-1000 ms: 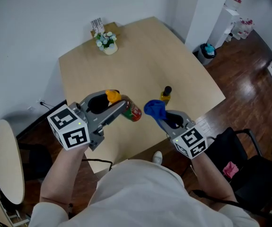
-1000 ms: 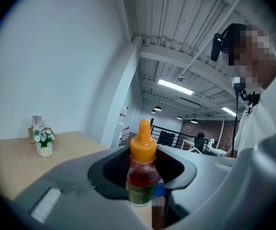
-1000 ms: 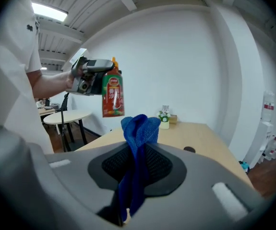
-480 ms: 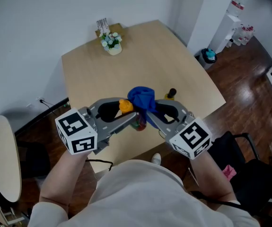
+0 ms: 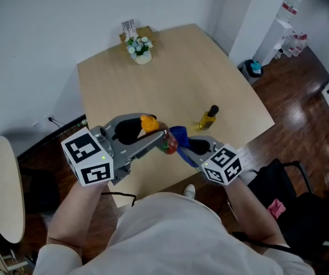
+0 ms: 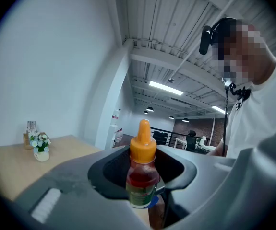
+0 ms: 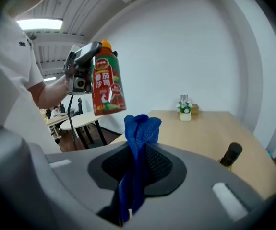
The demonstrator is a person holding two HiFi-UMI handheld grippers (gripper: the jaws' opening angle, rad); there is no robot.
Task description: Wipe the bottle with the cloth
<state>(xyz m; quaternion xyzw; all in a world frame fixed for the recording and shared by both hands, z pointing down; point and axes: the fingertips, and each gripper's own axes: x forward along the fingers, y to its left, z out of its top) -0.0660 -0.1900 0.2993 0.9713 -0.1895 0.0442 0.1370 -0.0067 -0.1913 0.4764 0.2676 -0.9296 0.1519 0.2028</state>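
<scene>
Clamping the bottle [image 6: 141, 176], left gripper [image 5: 163, 138] masks the red label [image 7: 106, 91] that right gripper [image 5: 182, 146], pinching cloth [image 7: 140, 133], faces.

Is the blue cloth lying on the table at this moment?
No, the blue cloth is clamped between the jaws of the right gripper, not resting on the table.

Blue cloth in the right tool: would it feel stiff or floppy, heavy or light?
Probably floppy: the blue cloth bunches into folds where the right gripper pinches it. Likely light, since that one pinch holds it up. Its coarse weave looks grippy, not slippery.
</scene>
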